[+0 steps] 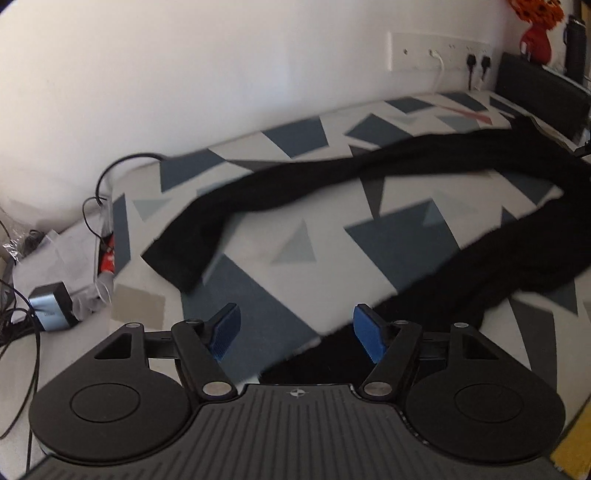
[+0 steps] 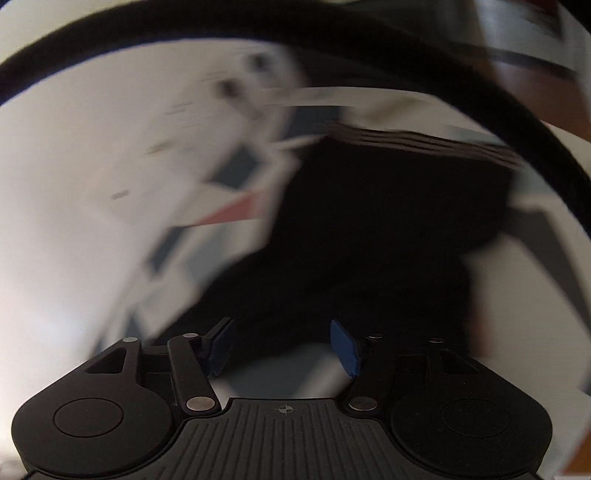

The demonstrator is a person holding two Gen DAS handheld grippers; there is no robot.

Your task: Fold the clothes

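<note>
A black garment (image 1: 406, 162) lies spread over a surface with a blue, grey and white triangle pattern (image 1: 332, 236). One long limb of it runs left and ends in a cuff (image 1: 177, 254); another fold runs down toward my left gripper (image 1: 295, 332). That gripper hovers above the cloth, open, with nothing between its blue pads. In the blurred right wrist view, the same black garment (image 2: 369, 229) fills the middle. My right gripper (image 2: 282, 347) stands open above it, its blue pads apart and clear of the cloth.
A white wall with sockets (image 1: 439, 55) runs behind the patterned surface. At the left lie a grey adapter (image 1: 53, 306), black cables (image 1: 22, 325) and plastic wrapping. A red and orange object (image 1: 535, 33) stands at the far right corner. A thick black cable (image 2: 258, 22) arcs overhead in the right wrist view.
</note>
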